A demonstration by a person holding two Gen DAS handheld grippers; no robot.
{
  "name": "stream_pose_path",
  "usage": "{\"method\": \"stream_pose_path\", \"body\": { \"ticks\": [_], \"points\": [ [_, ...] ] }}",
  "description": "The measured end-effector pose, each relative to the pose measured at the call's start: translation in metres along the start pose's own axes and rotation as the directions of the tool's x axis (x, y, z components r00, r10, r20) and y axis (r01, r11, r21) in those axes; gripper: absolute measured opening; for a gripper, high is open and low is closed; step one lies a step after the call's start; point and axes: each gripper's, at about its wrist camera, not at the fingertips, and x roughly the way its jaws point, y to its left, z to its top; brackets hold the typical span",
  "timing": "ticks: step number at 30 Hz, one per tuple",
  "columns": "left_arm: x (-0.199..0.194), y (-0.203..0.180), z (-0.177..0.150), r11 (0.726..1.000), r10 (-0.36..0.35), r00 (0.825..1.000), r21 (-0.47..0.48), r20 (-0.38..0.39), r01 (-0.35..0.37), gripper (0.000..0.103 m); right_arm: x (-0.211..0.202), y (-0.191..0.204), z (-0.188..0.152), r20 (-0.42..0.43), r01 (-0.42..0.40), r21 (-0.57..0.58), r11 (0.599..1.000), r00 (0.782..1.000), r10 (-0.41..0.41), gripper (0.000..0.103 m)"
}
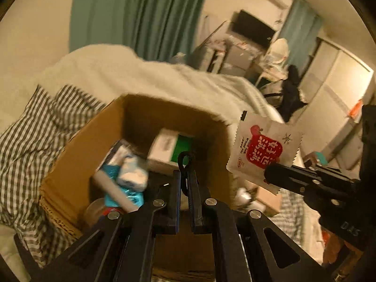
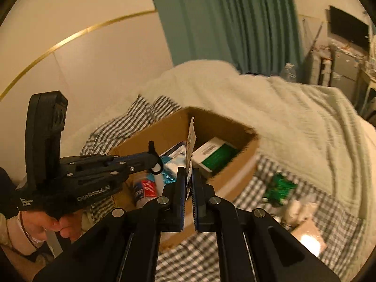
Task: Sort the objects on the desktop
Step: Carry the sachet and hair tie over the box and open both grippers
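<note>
Overhead, right gripper [image 2: 187,176] clamps white-and-red sachet [image 1: 260,150]; left gripper [image 1: 186,176] pinches small black looped clip [image 1: 184,162], above cardboard box [image 1: 70,164].

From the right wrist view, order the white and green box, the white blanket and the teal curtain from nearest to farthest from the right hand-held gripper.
1. White and green box, in the cardboard box just ahead.
2. White blanket, on the bed behind it.
3. Teal curtain, at the far wall.

white-red sachet [image 1: 260,150] upright, beside open cardboard box [image 1: 77,164]
</note>
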Motion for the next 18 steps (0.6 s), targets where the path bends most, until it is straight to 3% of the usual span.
{"method": "stream_pose_path", "body": {
  "ticks": [5,7,8,10,12,18],
  "points": [
    [0.021,0.02,-0.007,0.998,0.058,0.997,-0.029,-0.055,-0.059,0.008,0.032,0.008,0.003,-0.041,-0.025,-0.021,0.999,0.999,0.024,0.004],
    [0.028,0.024,-0.007,0.996,0.081,0.993,-0.039,-0.08,-0.084,0.019,0.035,0.005,0.001,-0.045,-0.019,-0.023,1.0,0.999,0.018,0.008],
    [0.031,0.024,-0.008,0.995,0.09,0.992,-0.043,-0.084,-0.094,0.03,0.036,0.0,0.001,-0.048,-0.022,-0.011,1.0,0.999,0.022,0.016],
    [0.032,0.024,-0.006,0.992,0.11,0.991,-0.055,-0.077,-0.115,0.04,0.036,-0.014,-0.001,-0.052,-0.03,0.035,0.999,0.998,0.032,0.03],
    [0.031,0.02,-0.004,0.991,0.116,0.991,-0.06,-0.069,-0.12,0.048,0.032,-0.026,-0.001,-0.041,-0.037,0.073,0.997,0.998,0.04,0.03],
    [0.022,-0.012,-0.004,0.995,0.094,0.994,-0.014,-0.057,-0.095,0.052,-0.004,-0.054,-0.012,-0.023,0.053,0.07,0.996,0.998,-0.051,0.03]
  ]
}}
